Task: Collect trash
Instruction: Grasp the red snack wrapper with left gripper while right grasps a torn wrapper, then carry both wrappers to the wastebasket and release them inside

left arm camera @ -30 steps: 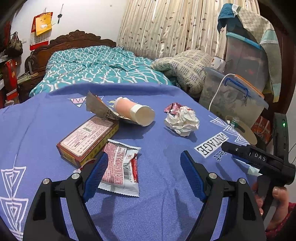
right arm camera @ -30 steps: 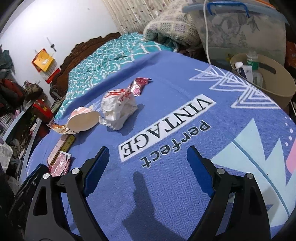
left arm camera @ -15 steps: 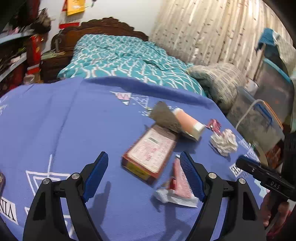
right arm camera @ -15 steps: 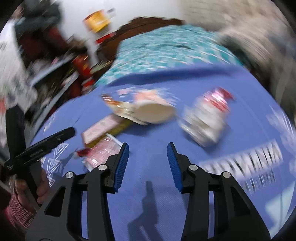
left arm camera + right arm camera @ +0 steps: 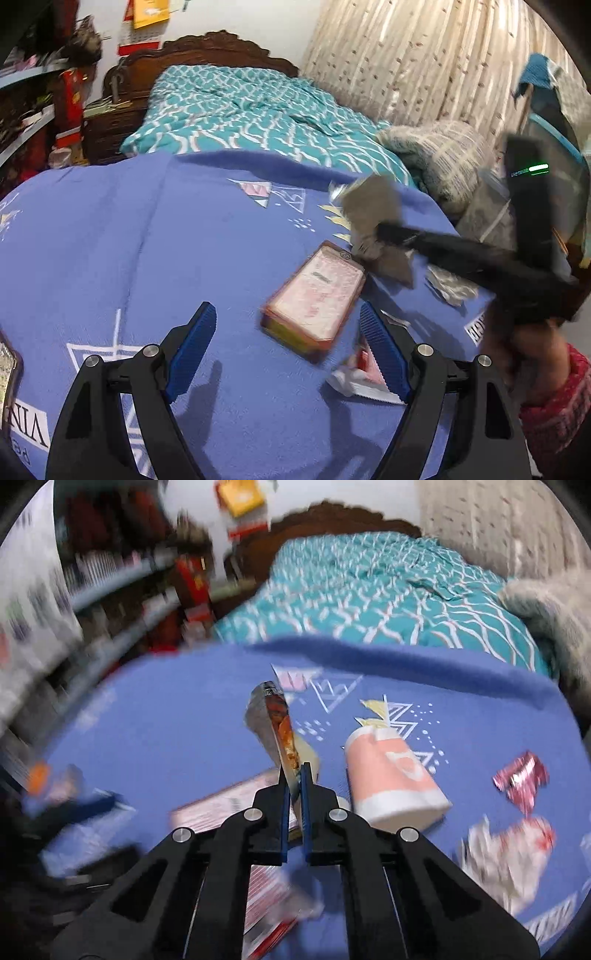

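My right gripper (image 5: pixel 294 771) is shut on a flat silver snack wrapper (image 5: pixel 271 723) that stands up from its tips; it shows as a grey sheet in the left wrist view (image 5: pixel 373 206). A pink paper cup (image 5: pixel 391 779) lies on its side just right of it. A red and pink box (image 5: pixel 316 295) lies on the blue cloth, a red-and-white wrapper (image 5: pixel 364 376) beside it. A crumpled white paper ball (image 5: pixel 506 853) and a small pink foil wrapper (image 5: pixel 521 779) lie at the right. My left gripper (image 5: pixel 288 336) is open and empty above the cloth, near the box.
The trash lies on a blue patterned cloth (image 5: pixel 147 258). Behind it is a bed with a teal quilt (image 5: pixel 251 118). Cluttered shelves (image 5: pixel 110 590) stand at the left. A folded blanket (image 5: pixel 439 155) and plastic storage bins are at the right.
My right gripper swung left, closed, and took hold of the silver wrapper. My left gripper turned left, so the box now sits between its fingers in view.
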Demonstrator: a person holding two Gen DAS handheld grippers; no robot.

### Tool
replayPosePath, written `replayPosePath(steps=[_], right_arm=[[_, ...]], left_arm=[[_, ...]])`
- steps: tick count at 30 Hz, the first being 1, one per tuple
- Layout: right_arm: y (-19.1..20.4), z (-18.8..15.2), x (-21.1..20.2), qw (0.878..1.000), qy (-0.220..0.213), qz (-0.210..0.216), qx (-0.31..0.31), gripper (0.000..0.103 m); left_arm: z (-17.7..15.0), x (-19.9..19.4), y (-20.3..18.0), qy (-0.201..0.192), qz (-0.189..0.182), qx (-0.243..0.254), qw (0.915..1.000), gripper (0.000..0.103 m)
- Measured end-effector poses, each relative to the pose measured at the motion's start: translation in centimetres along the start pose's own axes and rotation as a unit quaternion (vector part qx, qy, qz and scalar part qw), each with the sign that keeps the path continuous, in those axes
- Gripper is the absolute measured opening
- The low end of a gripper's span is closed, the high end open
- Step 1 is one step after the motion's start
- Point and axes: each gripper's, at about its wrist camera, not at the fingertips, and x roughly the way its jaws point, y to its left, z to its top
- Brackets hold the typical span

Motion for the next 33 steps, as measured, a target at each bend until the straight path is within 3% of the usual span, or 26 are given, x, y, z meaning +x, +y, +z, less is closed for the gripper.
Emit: replayPosePath(steps=[2,6,9,14,17,18,19,26,33], right_arm=[[-0.6,-1.1,-4.4,0.998,-0.035,0.044,0.034,0.007],[-2.2,-4.6,-10.2,0.990,-0.072,0.084,0.090,0.007],[-4.1,-7.7,-11.9,0.982,-0.073,0.101,0.139,0.007],[-6.1,-11.0,-12.5,0.979,-0.067,0.091,0.168,0.007],[-7.3,-12.0,-13.0,0.976,-0.072,0.090,0.184,0.007],[-7.6,-12.2,-13.3,0.975,-0.076,0.090,0.188,0.007],[-8.0,-12.4,-13.9,0.974,-0.081,0.090,0.191,0.007],[-11.7,-14.7,-16.6,0.966,-0.109,0.079,0.221,0.007],[-18.6,-17.9,-20.3,0.940,-0.155,0.039,0.301,0.007]], left_arm=[[-0.7,-0.2,-1.4,0.010,-0.020,0.016,0.9996,0.075],[-2.7,0.6,-3.8,0.041,-0.030,0.044,0.9977,0.071],[-4.2,1.6,-4.7,0.071,-0.034,0.033,0.9964,0.071],[-4.2,3.4,-5.1,0.096,-0.046,-0.017,0.9941,0.066],[-3.9,4.5,-5.9,0.108,-0.042,-0.031,0.9928,0.035],[-3.8,4.8,-6.3,0.112,-0.043,-0.034,0.9922,0.031],[-3.6,4.7,-6.5,0.110,-0.041,-0.037,0.9924,0.016],[-4.1,3.3,-11.3,0.124,-0.076,-0.007,0.9894,0.015],[-2.5,3.4,-20.8,0.120,-0.133,0.091,0.9795,0.015]])
